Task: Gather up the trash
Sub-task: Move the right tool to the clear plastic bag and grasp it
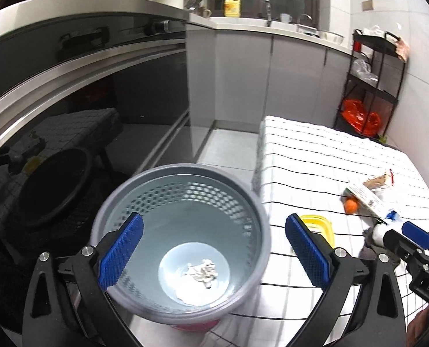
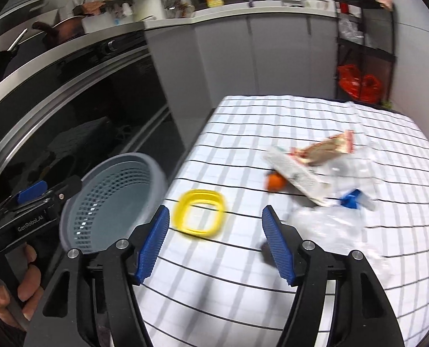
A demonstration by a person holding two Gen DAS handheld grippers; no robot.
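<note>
A grey perforated trash basket (image 1: 182, 231) stands beside the table's left edge, with crumpled white paper (image 1: 201, 271) at its bottom; the right wrist view shows the basket (image 2: 110, 202) too. My left gripper (image 1: 214, 248) is open and empty above the basket. My right gripper (image 2: 214, 248) is open and empty over the checked tablecloth (image 2: 301, 121). Ahead of it lie a yellow plastic ring (image 2: 198, 217), an orange fruit (image 2: 275, 182), a white wrapper (image 2: 298, 176), a brown wrapper (image 2: 327, 147) and a crushed clear bottle with a blue cap (image 2: 330, 219).
A dark oven front (image 2: 84, 110) and grey cabinets (image 1: 243, 75) stand behind the basket. A black shelf rack with a red bag (image 2: 359, 84) stands at the far right. A yellow bottle (image 1: 232, 5) stands on the counter.
</note>
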